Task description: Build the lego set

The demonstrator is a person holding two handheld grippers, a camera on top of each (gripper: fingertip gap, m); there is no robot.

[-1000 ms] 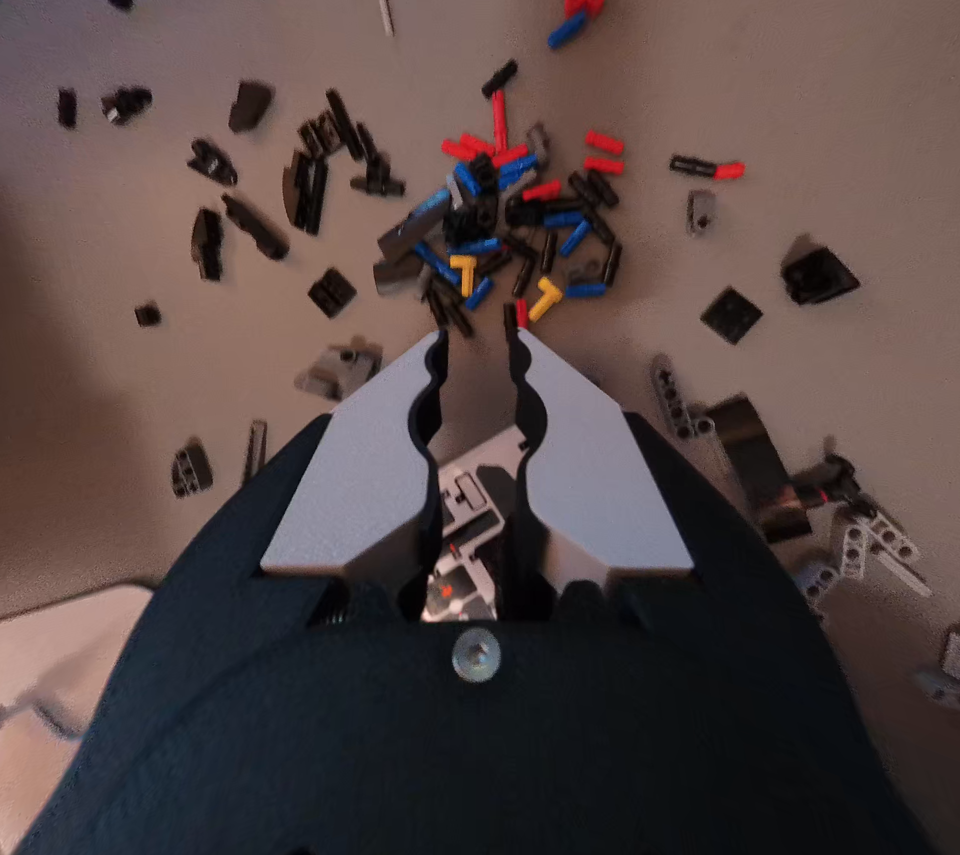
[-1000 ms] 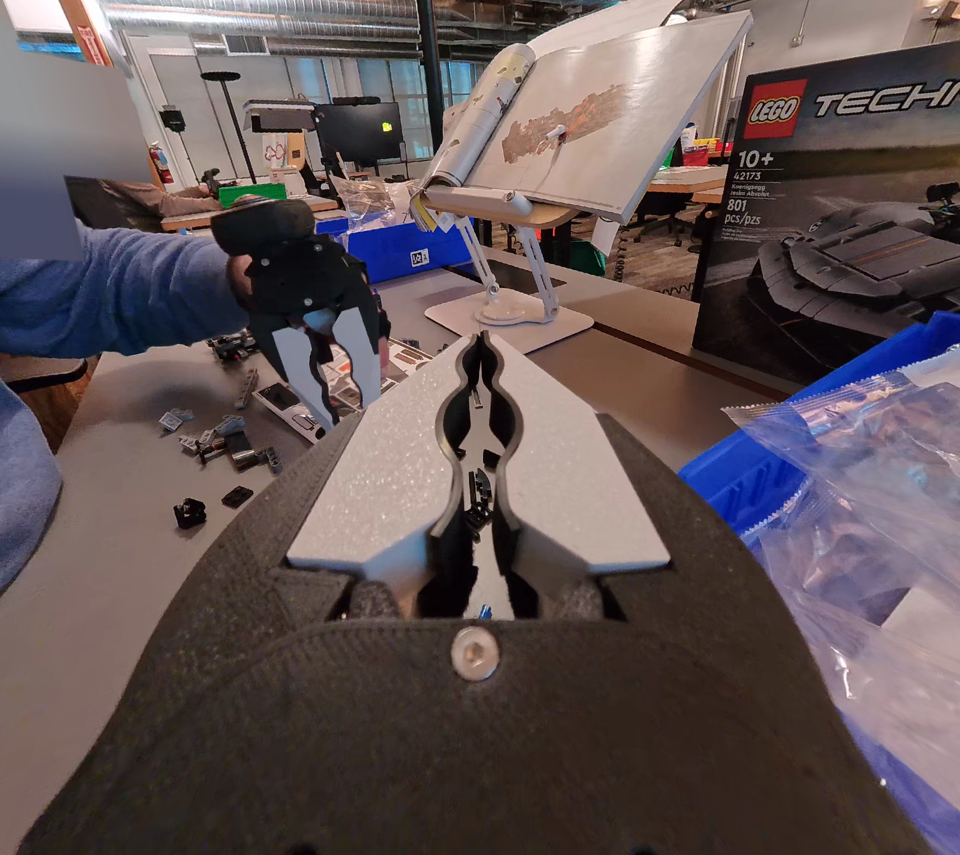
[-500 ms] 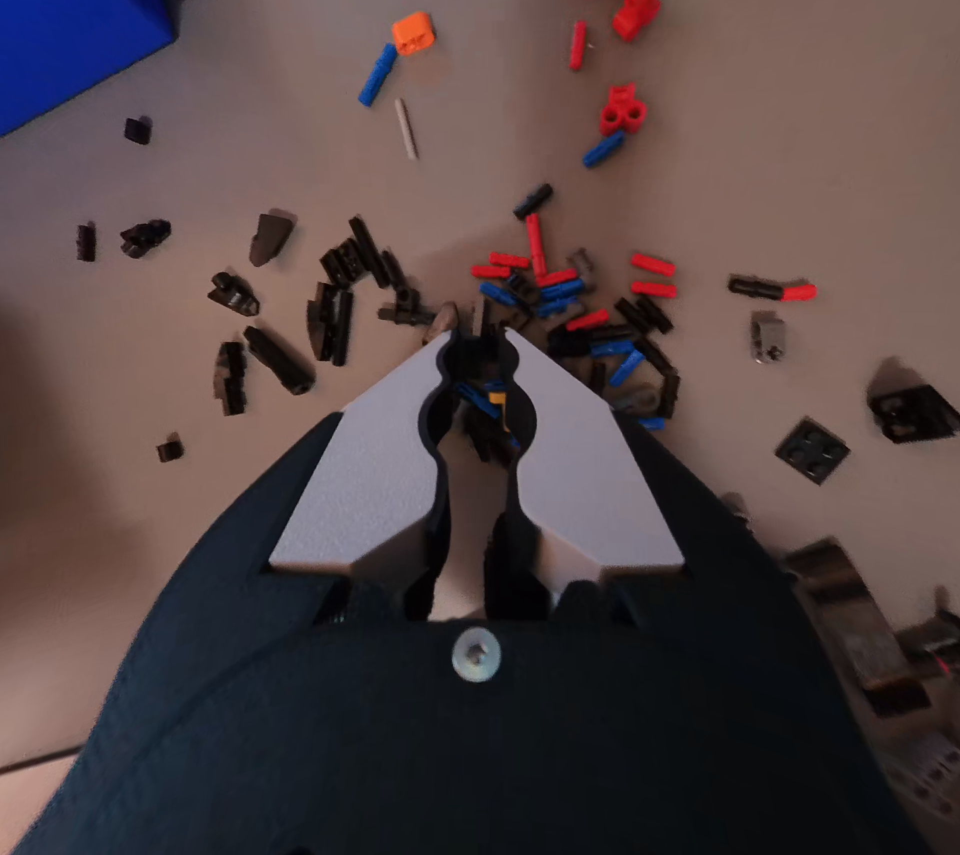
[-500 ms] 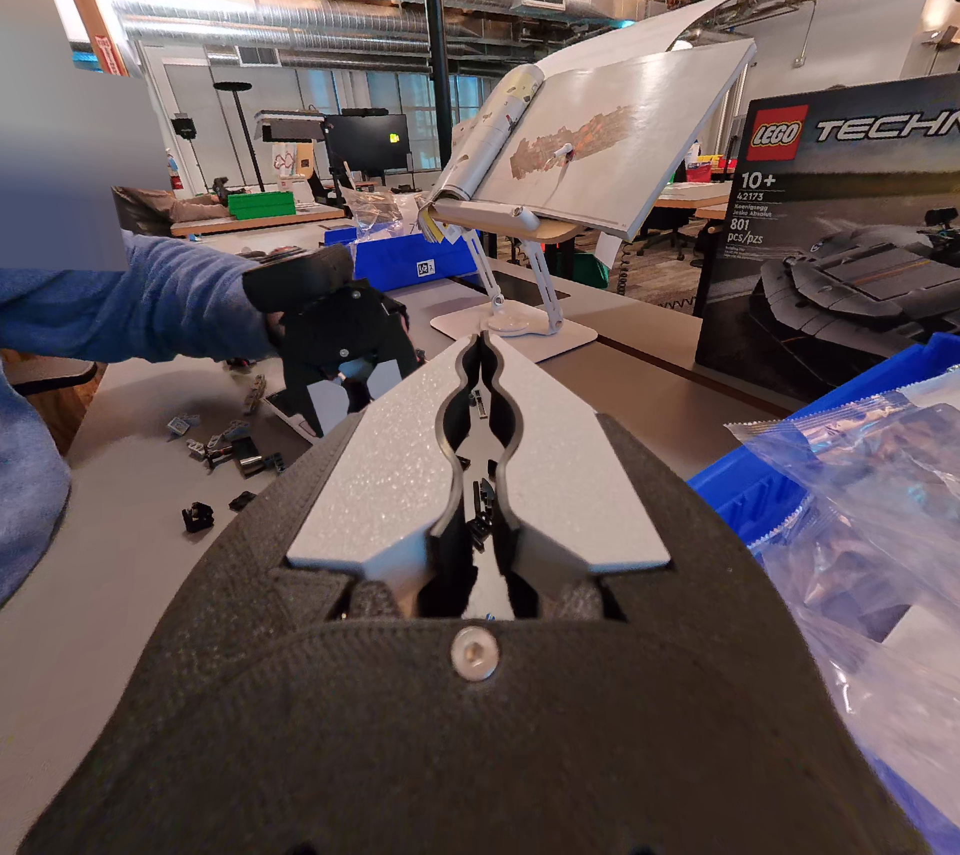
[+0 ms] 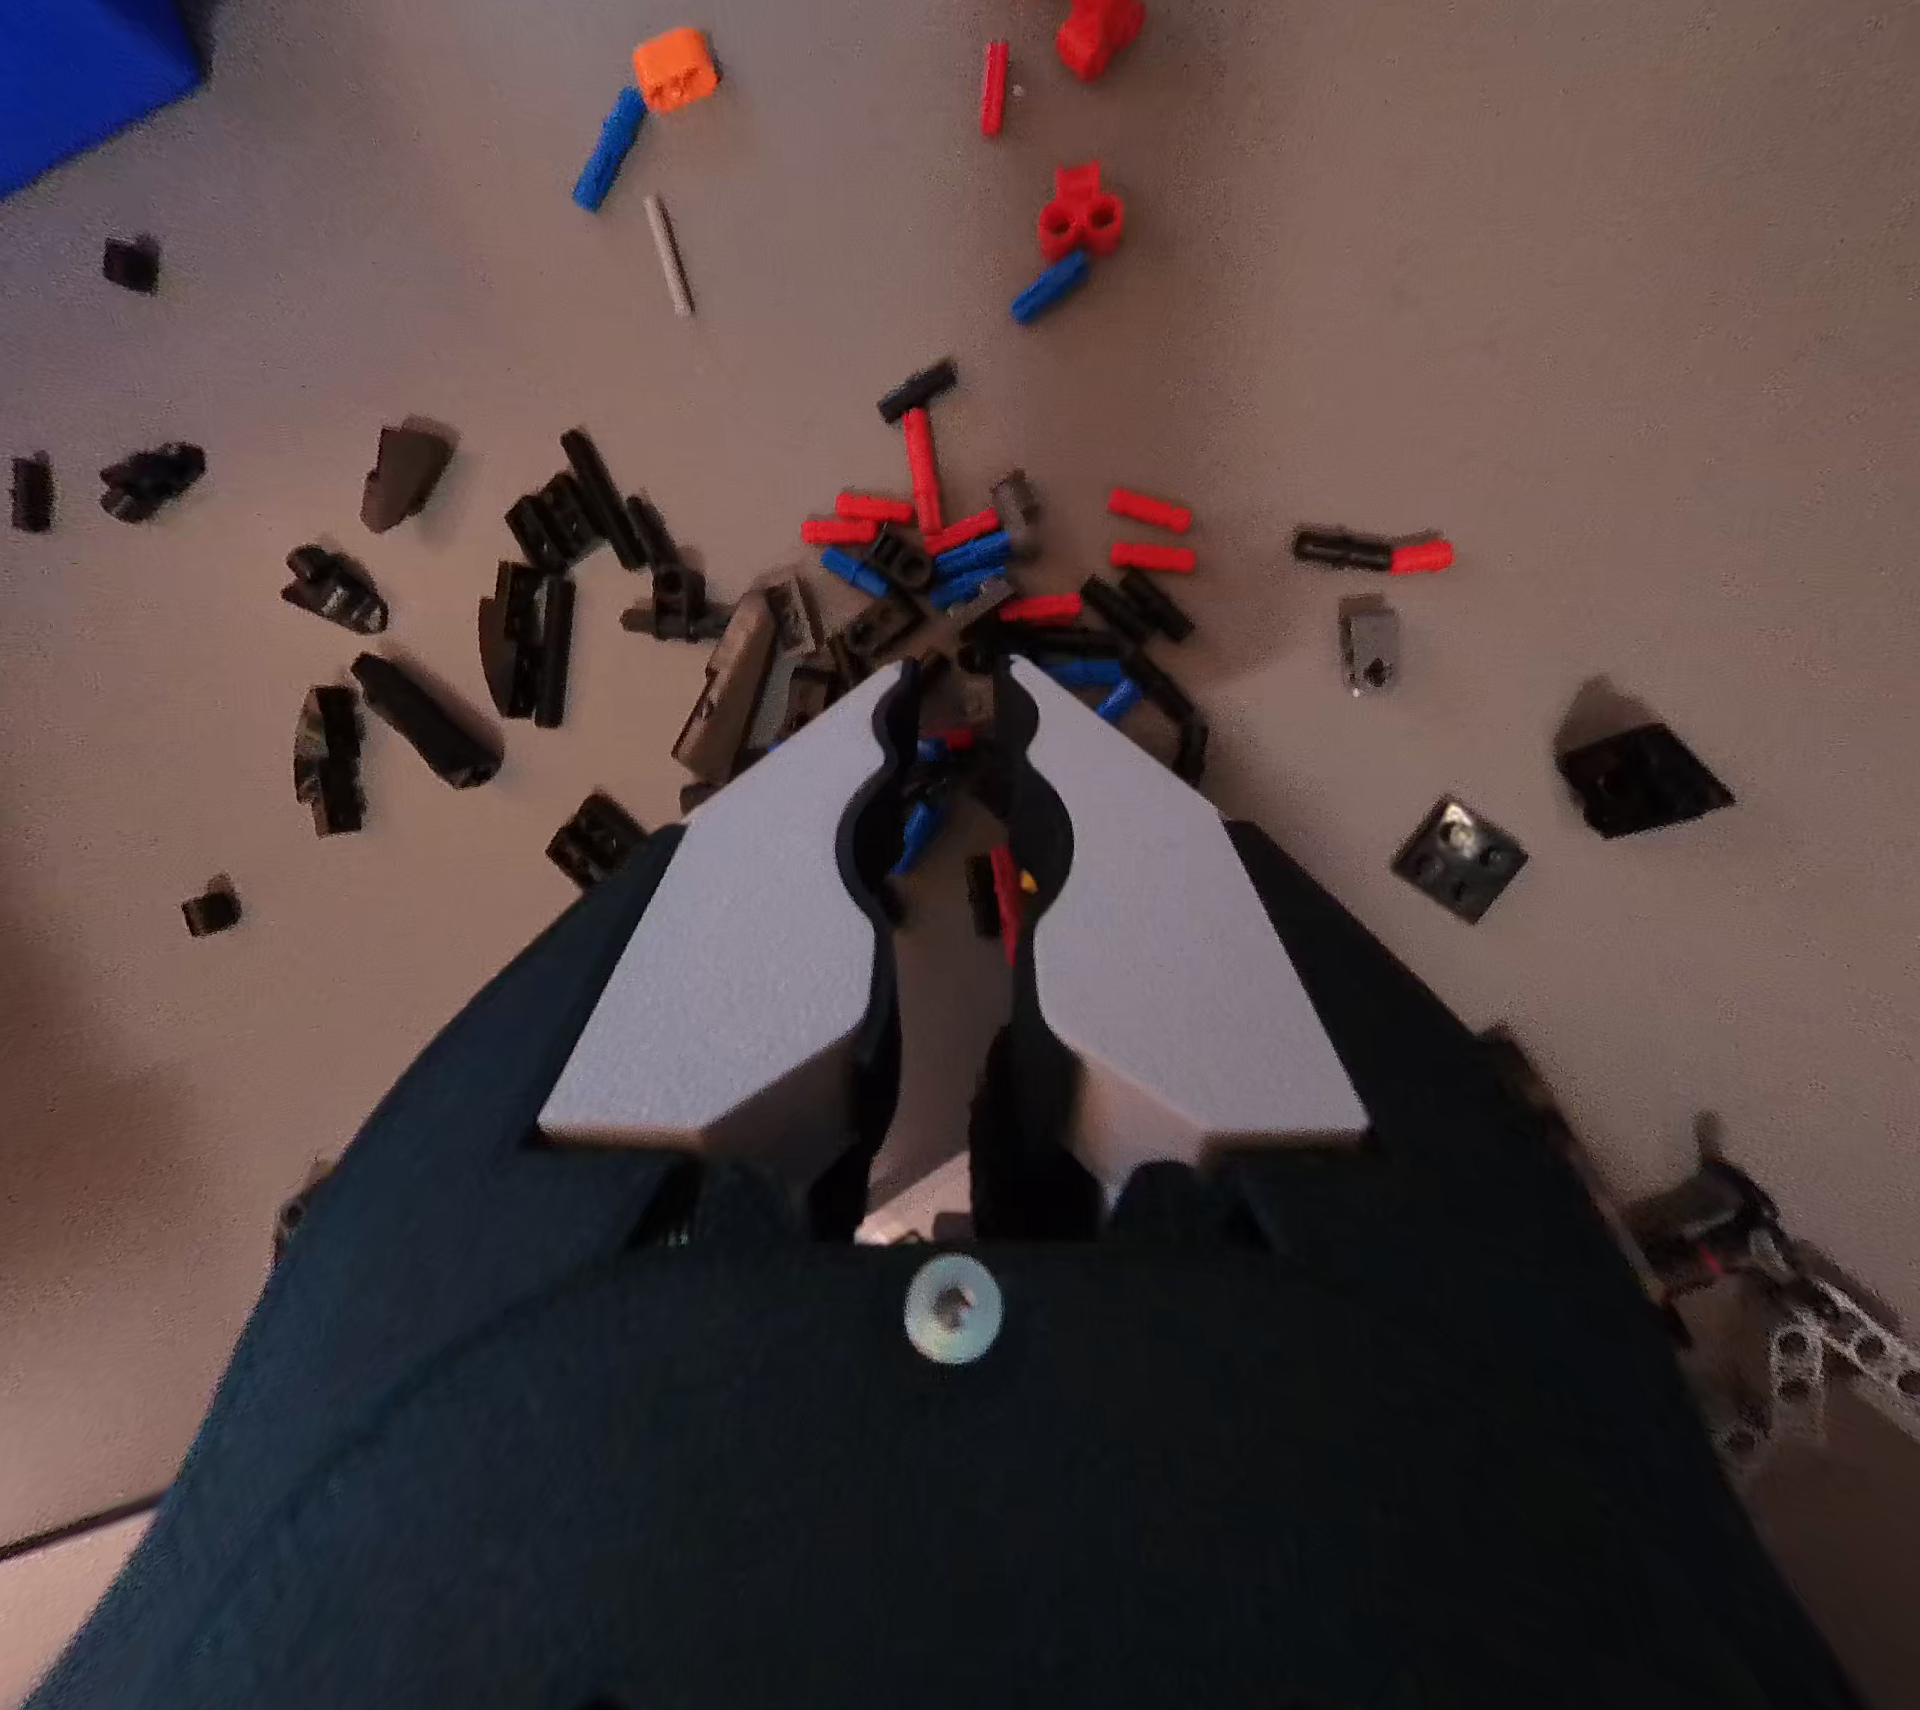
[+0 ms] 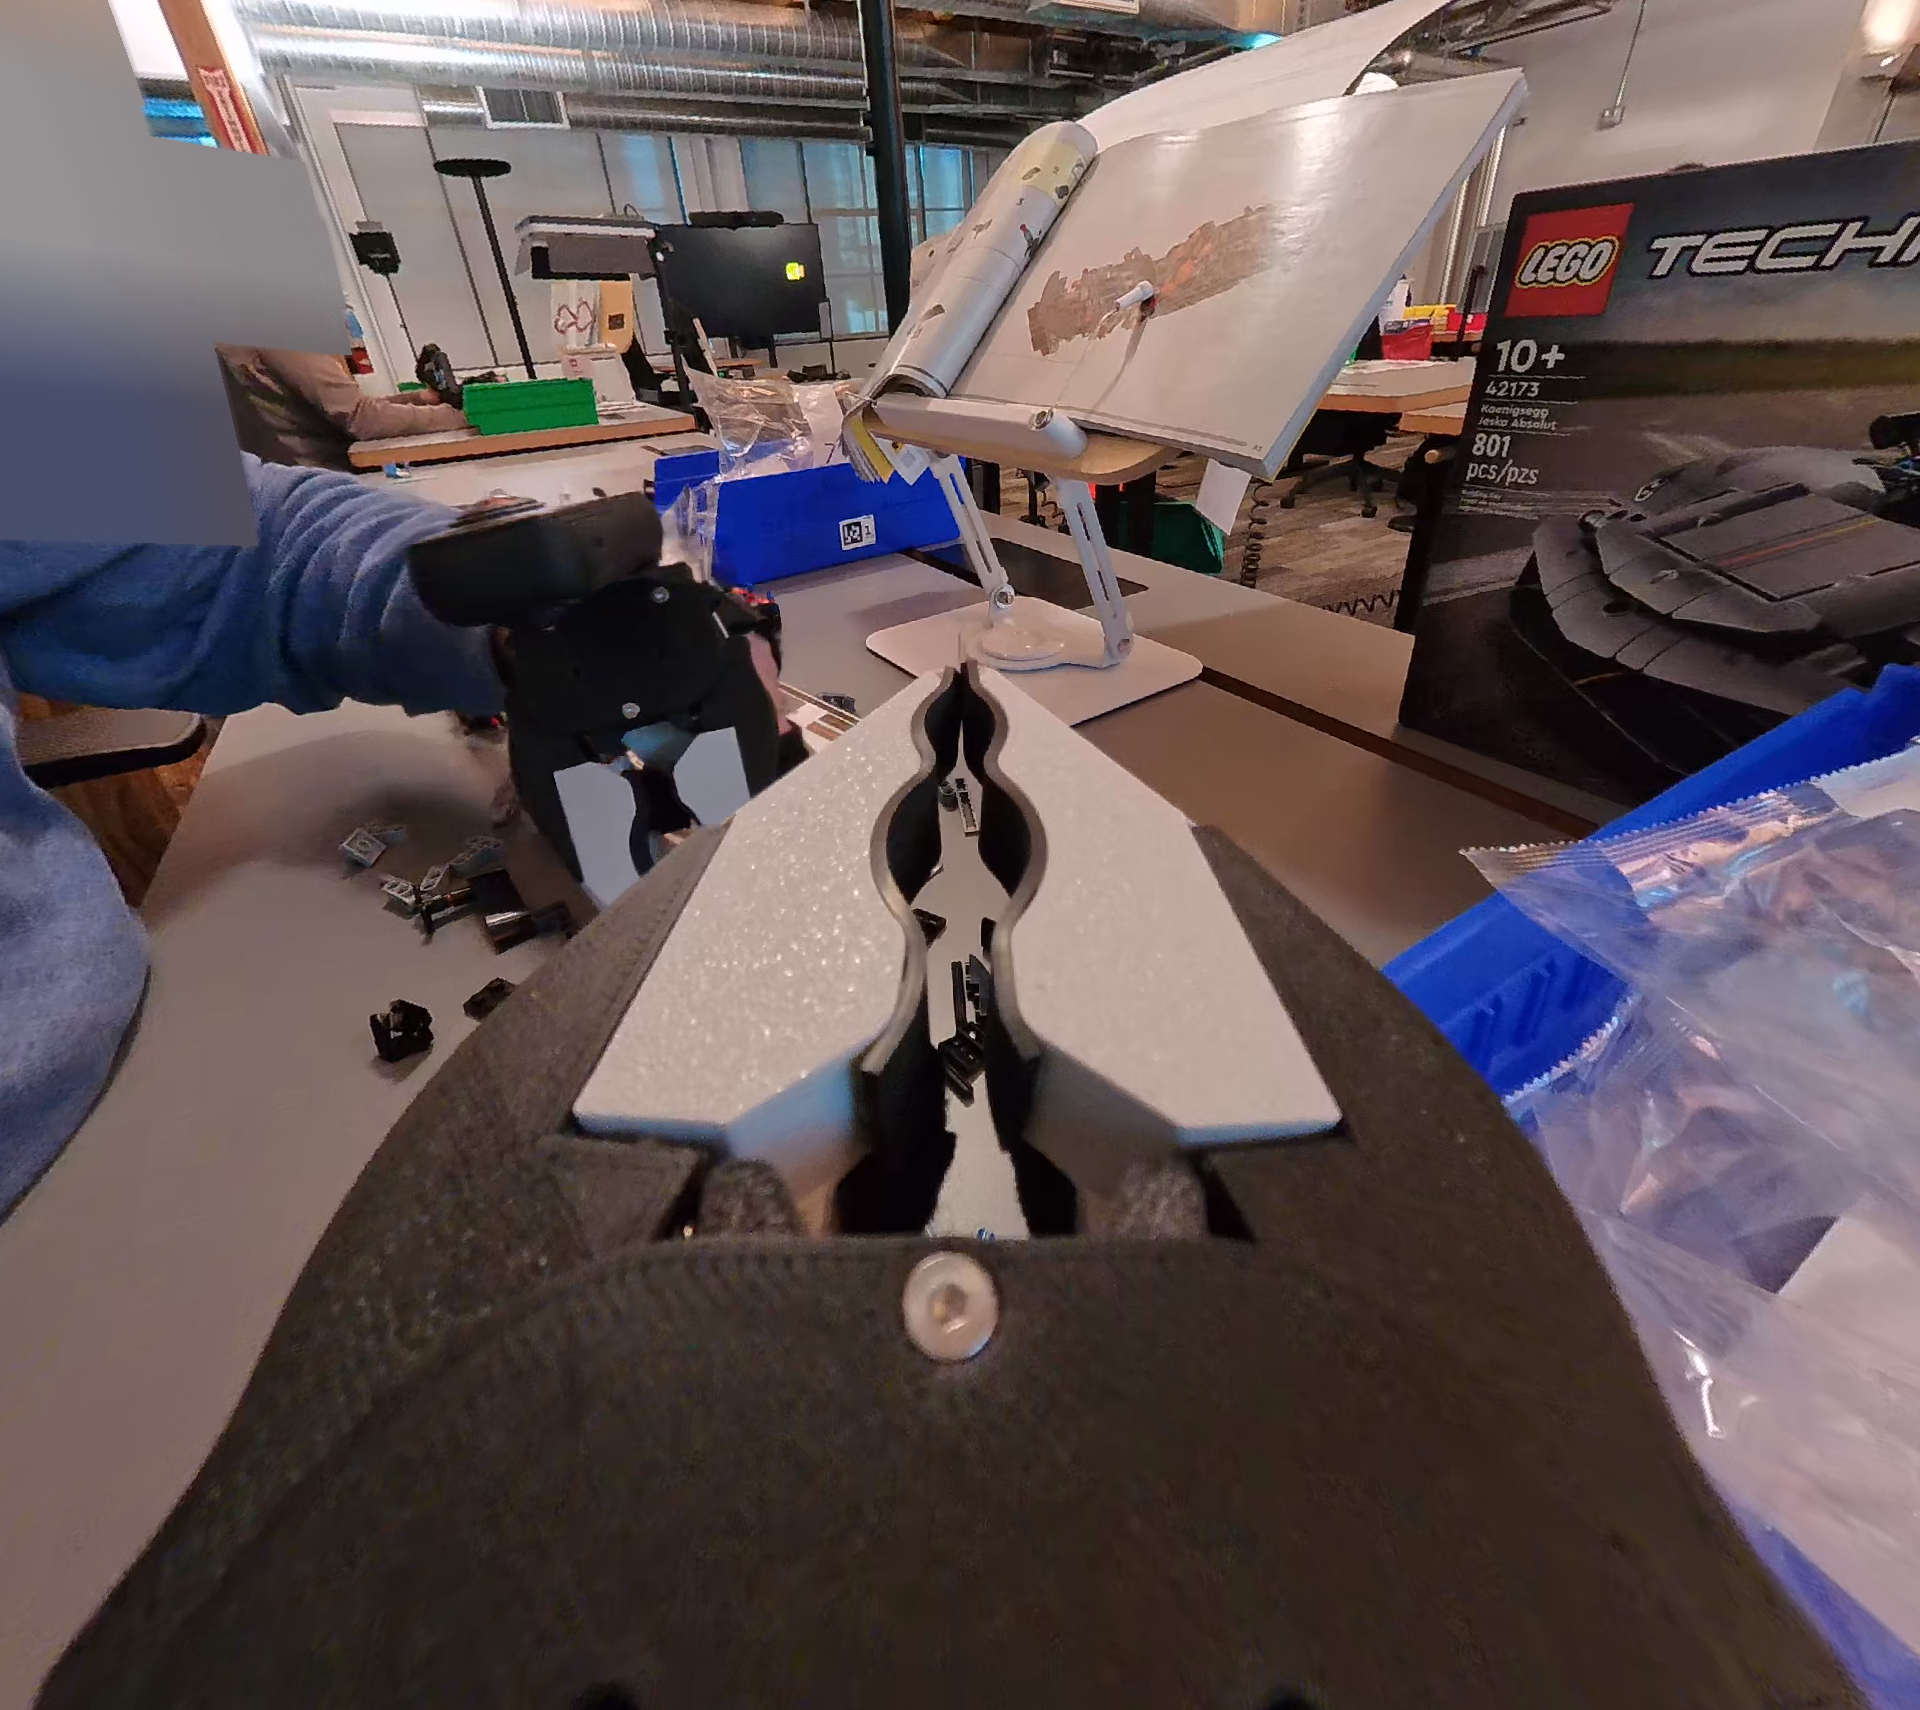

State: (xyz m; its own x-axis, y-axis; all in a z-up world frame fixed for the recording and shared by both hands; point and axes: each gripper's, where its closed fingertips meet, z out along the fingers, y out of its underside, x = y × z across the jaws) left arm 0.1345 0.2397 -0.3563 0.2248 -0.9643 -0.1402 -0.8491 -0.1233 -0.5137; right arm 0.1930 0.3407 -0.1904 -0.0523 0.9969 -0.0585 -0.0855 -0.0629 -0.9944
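Grey table point(image 5: 1558, 206); scattered lego pieces point(image 5: 966, 569)

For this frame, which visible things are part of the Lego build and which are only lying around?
Part of the build:
- pile of small pins
- loose black pieces
- instruction booklet on its stand
- left gripper, fingers slightly apart over the pile
- right gripper

Lying around:
- set box
- blue bin
- plastic bags

Left gripper point(image 5: 954, 673) dropping lower over the pile of small pins point(image 5: 977, 590), its tips narrowing slightly, pile now sliding beneath them toward six o'clock.
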